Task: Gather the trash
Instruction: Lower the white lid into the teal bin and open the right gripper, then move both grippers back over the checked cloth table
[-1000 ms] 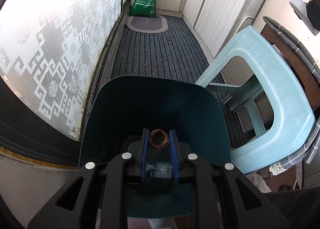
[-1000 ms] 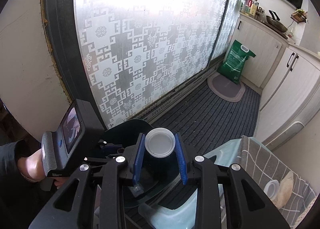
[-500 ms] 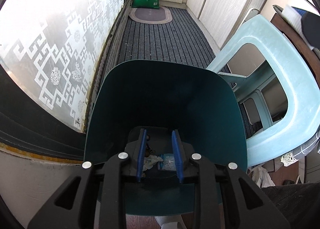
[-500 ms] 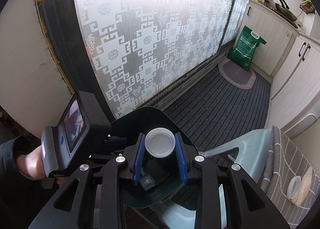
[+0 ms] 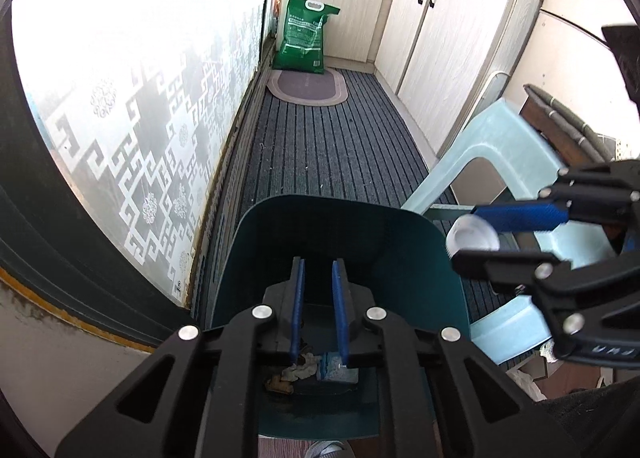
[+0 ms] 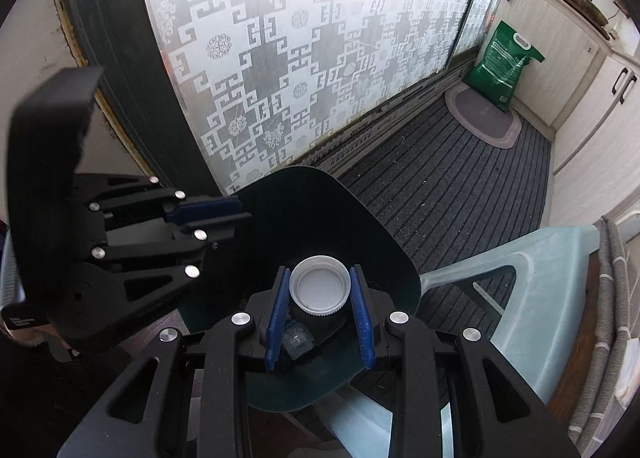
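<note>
My right gripper [image 6: 320, 290] pinches a white bottle cap [image 6: 319, 290] between its blue pads, held just above the mouth of the dark teal bin [image 6: 360, 226] — the cap's hollow side faces me. My left gripper [image 5: 318, 278] is to the left of it, its jaws narrowly parted with nothing between them, hanging over the same bin. Below the left fingers, on the bin's floor, lie a crumpled tissue [image 5: 300, 371], a brown scrap [image 5: 280, 383] and a small blue-white packet [image 5: 338, 374]. A pale blue plastic chair [image 5: 508, 146] stands just to the right of the bin.
</note>
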{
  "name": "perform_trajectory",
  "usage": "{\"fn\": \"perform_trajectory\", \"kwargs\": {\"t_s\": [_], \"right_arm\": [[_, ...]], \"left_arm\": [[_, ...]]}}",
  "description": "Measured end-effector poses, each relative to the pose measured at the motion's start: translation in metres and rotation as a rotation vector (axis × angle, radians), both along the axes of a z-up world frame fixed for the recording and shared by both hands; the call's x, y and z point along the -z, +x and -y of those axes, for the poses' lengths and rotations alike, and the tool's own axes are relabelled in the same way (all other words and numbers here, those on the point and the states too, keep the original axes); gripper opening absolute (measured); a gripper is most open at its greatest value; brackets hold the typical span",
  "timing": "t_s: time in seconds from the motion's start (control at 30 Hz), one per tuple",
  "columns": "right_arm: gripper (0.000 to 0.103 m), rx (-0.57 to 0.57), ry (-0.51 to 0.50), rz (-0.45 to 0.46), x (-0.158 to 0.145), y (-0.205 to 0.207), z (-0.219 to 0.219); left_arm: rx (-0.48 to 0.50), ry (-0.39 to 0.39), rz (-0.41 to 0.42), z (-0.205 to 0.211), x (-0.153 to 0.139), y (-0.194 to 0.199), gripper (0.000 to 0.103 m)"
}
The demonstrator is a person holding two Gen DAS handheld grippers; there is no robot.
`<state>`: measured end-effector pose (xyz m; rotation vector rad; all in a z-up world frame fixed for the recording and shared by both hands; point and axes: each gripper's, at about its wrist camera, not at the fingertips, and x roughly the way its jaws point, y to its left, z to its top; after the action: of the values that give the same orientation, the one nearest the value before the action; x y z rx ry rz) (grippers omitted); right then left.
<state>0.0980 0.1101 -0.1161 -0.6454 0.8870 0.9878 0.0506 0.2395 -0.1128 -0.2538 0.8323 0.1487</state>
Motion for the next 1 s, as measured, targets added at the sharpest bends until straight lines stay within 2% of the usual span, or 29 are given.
{"fn": "perform_trajectory", "kwargs": {"t_s": [0.23,0.47,0.67,0.7,0.73,0.77,0.97,1.0], "right_arm": [[0.03,-0.005,-0.077,-0.035,0.037,-0.002,-0.005],[0.031,0.012,-0.111,-0.087,0.064,0.004,-0.002],[0.031,-0.012,-0.131,-0.113,0.078,-0.003,-0.002],[0.037,-0.012,-0.13,-0.117,0.079,-0.003,-0.002],[0.049,-0.006,-0.124,-0.122,0.078,-0.003,-0.001],[0.052,-0.001,-0.116,-0.125,0.078,-0.002,0.0],[0.053,-0.017,-0.093,-0.134,0.074,-0.01,0.001],[0.05,-0.024,-0.084,-0.132,0.071,-0.011,0.002]], "left_arm": [[-0.027,-0.015,0.11,-0.003,-0.029,-0.011,0.013],[-0.062,-0.037,0.232,-0.006,-0.064,-0.021,0.013],[-0.083,-0.008,0.326,0.003,-0.089,-0.029,0.013],[-0.081,-0.013,0.335,0.004,-0.091,-0.028,0.013],[-0.082,-0.013,0.342,0.003,-0.093,-0.03,0.013],[-0.082,-0.016,0.347,0.004,-0.094,-0.03,0.013],[-0.126,-0.035,0.397,0.002,-0.103,-0.039,0.019],[-0.134,-0.039,0.403,0.001,-0.105,-0.039,0.019]]}}
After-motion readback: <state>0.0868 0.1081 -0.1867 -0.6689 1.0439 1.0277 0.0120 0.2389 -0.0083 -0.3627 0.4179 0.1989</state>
